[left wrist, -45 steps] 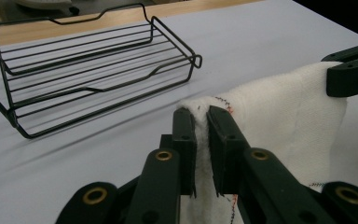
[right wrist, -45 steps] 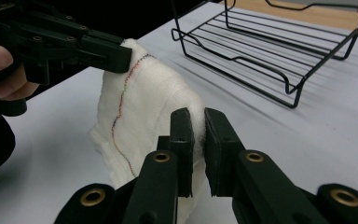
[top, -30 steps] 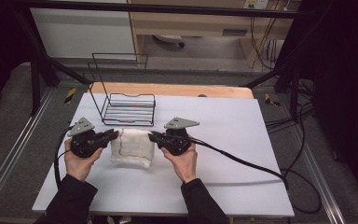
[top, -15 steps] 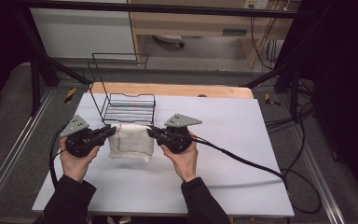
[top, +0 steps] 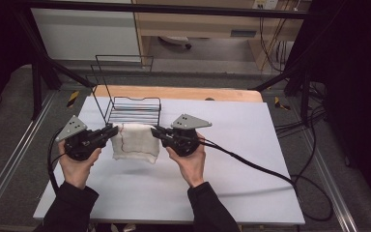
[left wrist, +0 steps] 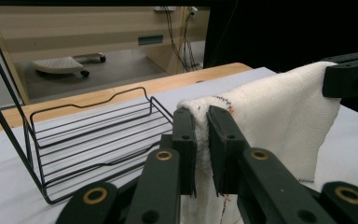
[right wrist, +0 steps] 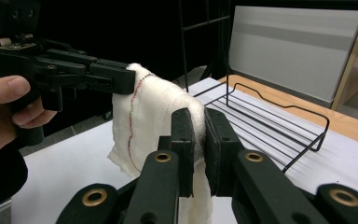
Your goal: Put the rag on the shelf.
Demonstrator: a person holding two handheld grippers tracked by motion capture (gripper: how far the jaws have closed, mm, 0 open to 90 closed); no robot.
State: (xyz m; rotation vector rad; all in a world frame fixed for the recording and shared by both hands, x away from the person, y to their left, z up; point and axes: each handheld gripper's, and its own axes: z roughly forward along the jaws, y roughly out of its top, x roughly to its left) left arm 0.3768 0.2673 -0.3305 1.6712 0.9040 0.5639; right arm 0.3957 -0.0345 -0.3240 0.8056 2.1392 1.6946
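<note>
A folded white cloth (top: 135, 142) with a thin coloured stitch line hangs above the white table, stretched between both grippers. My left gripper (top: 111, 130) is shut on the cloth's left top corner; in the left gripper view the cloth (left wrist: 270, 121) is pinched between the two black jaws of that gripper (left wrist: 202, 126). My right gripper (top: 155, 131) is shut on the right top corner, and in the right gripper view the cloth (right wrist: 154, 116) drapes from between my right gripper (right wrist: 198, 128) jaws toward the other gripper. The cloth's lower edge hangs free just over the table.
A black wire rack (top: 135, 110) stands just behind the cloth on the white table (top: 251, 145), its tall wire back rising at the far side. A wooden board (top: 183, 93) edges the table's back. The right gripper's cable (top: 261, 169) trails across the table to the right.
Both grippers have risen with the cloth, lifting it off the table so that it now hangs between them. They have also shifted slightly toward the rack.
</note>
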